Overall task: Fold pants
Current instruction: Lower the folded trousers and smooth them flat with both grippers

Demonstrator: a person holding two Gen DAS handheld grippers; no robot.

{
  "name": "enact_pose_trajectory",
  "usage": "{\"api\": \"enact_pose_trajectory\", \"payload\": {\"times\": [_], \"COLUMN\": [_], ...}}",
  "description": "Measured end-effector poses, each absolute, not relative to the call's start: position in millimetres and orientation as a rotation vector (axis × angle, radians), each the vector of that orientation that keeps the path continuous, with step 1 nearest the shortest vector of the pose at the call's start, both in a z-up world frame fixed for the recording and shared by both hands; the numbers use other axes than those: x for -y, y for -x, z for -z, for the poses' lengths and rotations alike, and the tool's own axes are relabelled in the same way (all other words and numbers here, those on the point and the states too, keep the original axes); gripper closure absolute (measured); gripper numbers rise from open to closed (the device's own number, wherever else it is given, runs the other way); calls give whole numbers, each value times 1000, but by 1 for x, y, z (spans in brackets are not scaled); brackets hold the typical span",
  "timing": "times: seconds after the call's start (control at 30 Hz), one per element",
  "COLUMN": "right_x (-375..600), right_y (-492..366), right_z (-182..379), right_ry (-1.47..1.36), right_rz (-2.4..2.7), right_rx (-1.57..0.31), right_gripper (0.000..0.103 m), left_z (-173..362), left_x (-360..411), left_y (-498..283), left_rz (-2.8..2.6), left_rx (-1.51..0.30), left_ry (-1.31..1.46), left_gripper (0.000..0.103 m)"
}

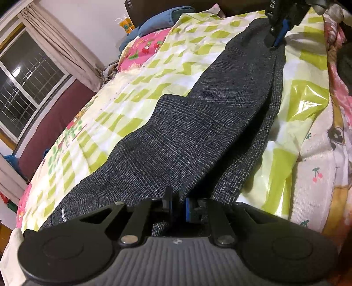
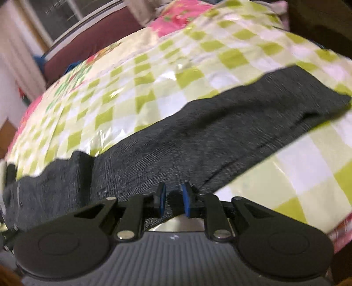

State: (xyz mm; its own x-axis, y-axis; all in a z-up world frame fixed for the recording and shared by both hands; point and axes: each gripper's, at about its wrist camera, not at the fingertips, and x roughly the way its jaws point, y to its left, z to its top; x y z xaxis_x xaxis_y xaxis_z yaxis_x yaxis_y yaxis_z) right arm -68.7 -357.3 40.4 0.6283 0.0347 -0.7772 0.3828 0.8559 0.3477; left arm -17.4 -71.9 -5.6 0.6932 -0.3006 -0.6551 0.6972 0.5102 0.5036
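Observation:
Dark grey checked pants lie stretched lengthwise on a green-and-white checked plastic sheet on the bed. My left gripper is shut on the near edge of the pants, with fabric pinched between its blue pads. My right gripper shows at the far end of the pants in the left wrist view, touching the fabric. In the right wrist view the pants run across the frame, and my right gripper is closed on their near edge with fabric between the pads.
A pink floral bedsheet lies under the plastic sheet. A blue pillow sits at the head of the bed. A window with a curtain and a dark red bed frame are at the left.

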Motion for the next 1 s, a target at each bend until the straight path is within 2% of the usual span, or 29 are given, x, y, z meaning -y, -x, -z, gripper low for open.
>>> {"api": "enact_pose_trajectory", "payload": {"times": [0.17,0.27,0.37,0.47,0.77,0.83,0.9,0.93,1.0], "right_x": [363,382,394,396,415,417,420,422,422], "right_y": [77,79,89,91,86,84,85,85,80], "right_z": [-34,-18,-20,-31,-18,-17,-15,-15,-12], "right_ry": [-539,-680,-792,-758,-911,-953,-1022,-1039,-1038], "right_rz": [228,248,288,330,400,412,407,395,396], "right_rx": [-879,-891,-858,-813,-812,-801,-761,-746,-734], "right_gripper": [91,103,103,100,100,95,82,78,76], "left_z": [9,13,11,8,9,10,8,6,5], "left_x": [71,71,71,69,71,71,70,69,67], "left_y": [17,16,17,17,18,17,15,15,13], "left_rz": [641,648,647,644,641,645,644,645,647], "left_rx": [-529,-539,-536,-531,-528,-525,-530,-534,-545], "left_ry": [-836,-838,-835,-825,-834,-832,-822,-808,-783], "left_gripper": [75,78,78,76,75,75,74,73,73]}}
